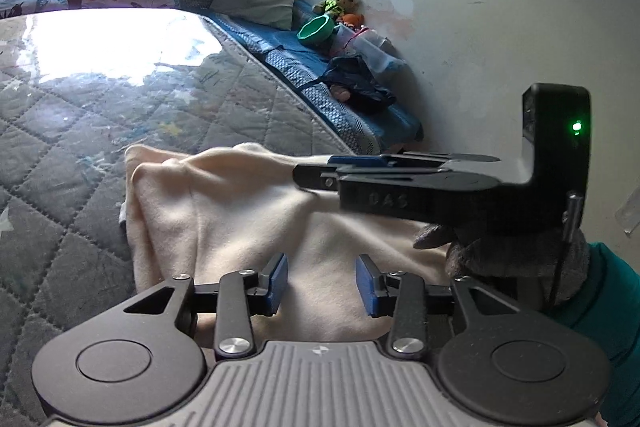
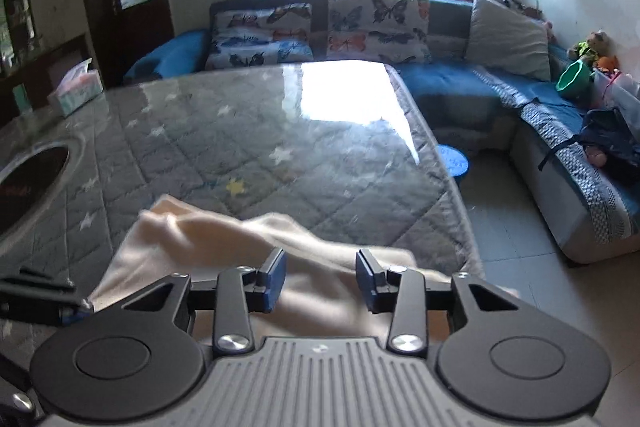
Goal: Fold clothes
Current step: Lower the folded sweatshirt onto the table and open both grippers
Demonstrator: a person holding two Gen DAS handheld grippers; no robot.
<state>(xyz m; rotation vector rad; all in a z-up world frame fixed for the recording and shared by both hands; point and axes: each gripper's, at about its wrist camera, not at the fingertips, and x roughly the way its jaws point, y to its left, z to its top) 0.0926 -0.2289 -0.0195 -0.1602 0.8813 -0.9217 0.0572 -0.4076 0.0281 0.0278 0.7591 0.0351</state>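
Note:
A cream fleece garment (image 1: 240, 219) lies bunched on the quilted table cover, near the table's right edge; it also shows in the right wrist view (image 2: 248, 239). My left gripper (image 1: 322, 285) is open just above the cloth, its blue pads (image 1: 278, 279) apart with nothing between them. My right gripper (image 2: 322, 281) is open over the same cloth, nothing between its pads. In the left wrist view the right gripper (image 1: 316, 173) comes in from the right, side-on over the cloth's far edge. The left gripper's tip (image 2: 76, 309) shows at the lower left of the right wrist view.
The table carries a grey quilted cover (image 2: 240, 147) under glossy plastic. A tissue box (image 2: 76, 91) stands at its far left. A blue sofa (image 2: 560, 131) with cushions, a green bowl (image 2: 574, 75) and dark clothes (image 2: 612, 143) wraps the far and right sides. A blue stool (image 2: 454, 159) stands on the tiled floor.

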